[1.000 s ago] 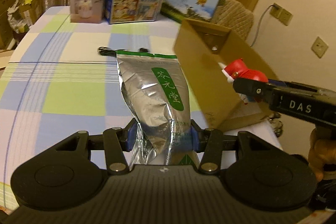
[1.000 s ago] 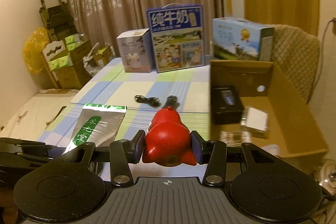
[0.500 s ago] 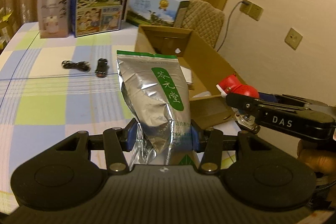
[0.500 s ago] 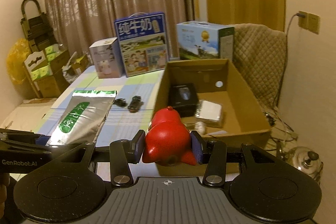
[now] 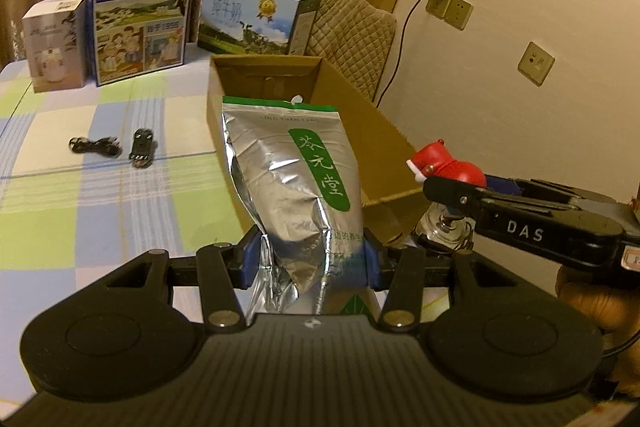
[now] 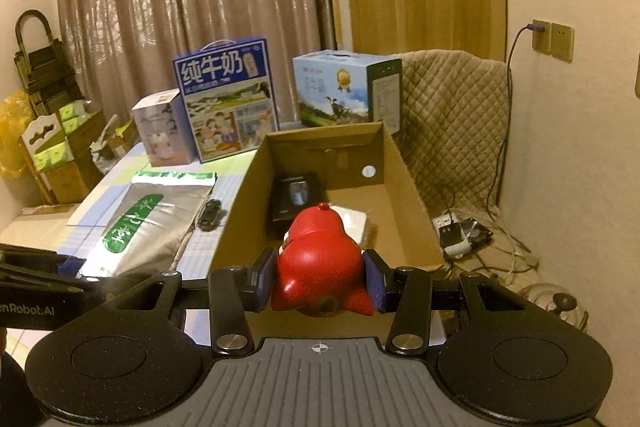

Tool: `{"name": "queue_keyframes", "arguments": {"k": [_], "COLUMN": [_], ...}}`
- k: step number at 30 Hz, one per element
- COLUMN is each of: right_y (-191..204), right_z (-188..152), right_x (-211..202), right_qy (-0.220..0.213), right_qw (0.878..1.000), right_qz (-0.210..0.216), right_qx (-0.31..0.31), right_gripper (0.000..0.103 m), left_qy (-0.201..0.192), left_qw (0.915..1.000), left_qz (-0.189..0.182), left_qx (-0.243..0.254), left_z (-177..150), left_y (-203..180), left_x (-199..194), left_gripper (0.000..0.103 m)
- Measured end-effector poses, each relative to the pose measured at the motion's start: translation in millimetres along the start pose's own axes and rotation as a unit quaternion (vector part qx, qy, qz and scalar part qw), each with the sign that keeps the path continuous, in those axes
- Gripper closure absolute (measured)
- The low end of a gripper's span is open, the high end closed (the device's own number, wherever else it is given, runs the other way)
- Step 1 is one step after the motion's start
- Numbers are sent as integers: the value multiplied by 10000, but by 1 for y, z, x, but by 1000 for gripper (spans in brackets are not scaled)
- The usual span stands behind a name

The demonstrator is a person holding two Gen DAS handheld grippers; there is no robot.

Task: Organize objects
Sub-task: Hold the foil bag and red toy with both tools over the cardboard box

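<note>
Checked cloth in green, blue and cream covers the desk (image 5: 100, 195), with brown curtains (image 6: 180, 7) behind it and a quilted chair (image 6: 452, 115) at the far right.

My left gripper (image 5: 306, 261) is clamped on the lower end of a silver foil pouch (image 5: 288, 187) with a green label, which stands upright between the blue pads, in front of the near left wall of the open cardboard box (image 6: 396, 187).

My right gripper (image 6: 319, 285) pinches a red figurine (image 6: 318, 259) by its sides, holding it over the near end of that box. In the left view the figurine (image 5: 444, 165) shows just right of the box's near right corner.

Inside the box lie a black case (image 6: 296, 195) on the left and a white packet (image 6: 352, 223) beside it, partly hidden by the figurine.

On the cloth left of the box lie a coiled black cable (image 5: 94, 146) and a small black gadget (image 5: 142, 148), close together.

At the far edge stand a white carton (image 5: 54, 43), a tall blue milk carton (image 5: 140, 15) and a pale blue milk carton (image 5: 256, 15).
</note>
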State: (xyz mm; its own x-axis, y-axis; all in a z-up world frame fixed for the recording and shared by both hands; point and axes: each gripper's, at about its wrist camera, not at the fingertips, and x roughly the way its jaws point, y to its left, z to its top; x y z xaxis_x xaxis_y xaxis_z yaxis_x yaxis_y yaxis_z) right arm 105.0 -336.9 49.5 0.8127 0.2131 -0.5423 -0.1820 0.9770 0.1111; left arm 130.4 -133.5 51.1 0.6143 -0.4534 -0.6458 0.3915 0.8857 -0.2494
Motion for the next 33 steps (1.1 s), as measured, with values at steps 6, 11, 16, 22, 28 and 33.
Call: {"name": "queue_keyframes", "arguments": {"k": [6,11,16,22,28,33], "right_y": [-12,-17,-25,-35,-42,-49], "right_z": [13,22,34,44,50,58], "right_x": [10,16,26,48,66,75], "right_qy": [8,2,7,61,140,88], "right_qw": [10000,10000,10000,10000,9999,9998], "right_qz": [-15,-5,-22,-54,-55,-70], "right_qx": [-4,-1,-2,10,11,155], "right_gripper": [60,60,60,60,60,60], "left_qy": [-13,-27,-11,21,60,103], "left_qw": [10000,9999,9999,9998,9999,9999], "left_qz": [-16,-28,-50,-51,-58,28], "left_qx": [22,125,164,177,72,121], "left_z": [23,40,56,72,84,93], "left_y": [-7,-14,-17,-13,-2,2], "left_x": [15,27,42,59,77,93], "left_gripper": [59,59,59,59,59,59]}}
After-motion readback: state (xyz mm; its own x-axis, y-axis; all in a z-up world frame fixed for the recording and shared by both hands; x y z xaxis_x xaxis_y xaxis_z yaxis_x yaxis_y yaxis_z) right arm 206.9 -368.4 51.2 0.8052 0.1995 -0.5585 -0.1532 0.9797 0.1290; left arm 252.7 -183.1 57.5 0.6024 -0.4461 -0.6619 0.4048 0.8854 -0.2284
